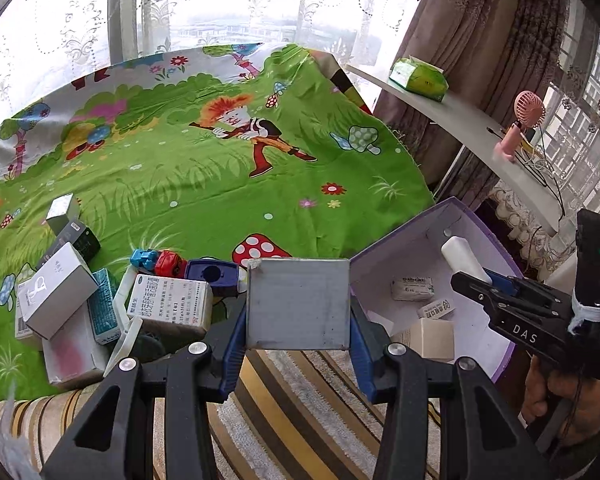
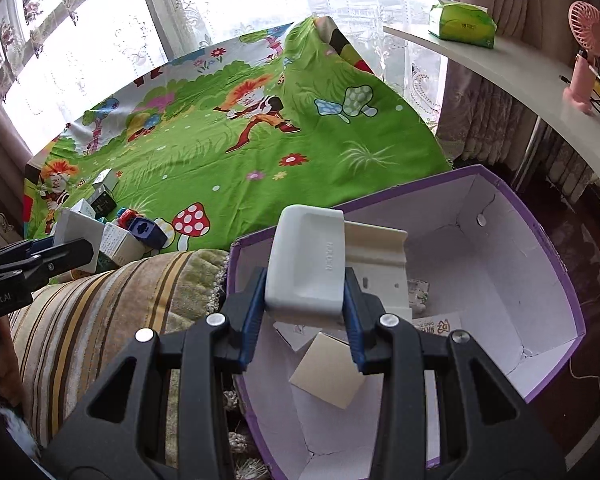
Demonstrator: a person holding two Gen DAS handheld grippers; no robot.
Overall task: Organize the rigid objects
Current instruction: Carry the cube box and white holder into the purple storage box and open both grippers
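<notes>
My left gripper point(image 1: 298, 312) is shut on a grey square box point(image 1: 298, 304), held above the striped cushion edge, left of the purple storage box point(image 1: 496, 240). My right gripper point(image 2: 304, 308) is shut on a white rounded plastic case point(image 2: 306, 258), held over the open purple storage box point(image 2: 548, 264). Inside that box lie a beige carton point(image 2: 328, 372), a white tray piece point(image 2: 380, 252) and small packets point(image 1: 414, 288). A pile of small boxes point(image 1: 168, 306) and toys point(image 1: 168, 262) lies on the green cartoon cloth point(image 1: 204, 184), left of my left gripper.
A striped cushion point(image 2: 100, 312) runs along the near edge. A white curved shelf point(image 1: 460, 124) at the right carries a green tissue pack point(image 1: 420, 76) and a pink fan point(image 1: 520, 128). Curtains and windows stand behind.
</notes>
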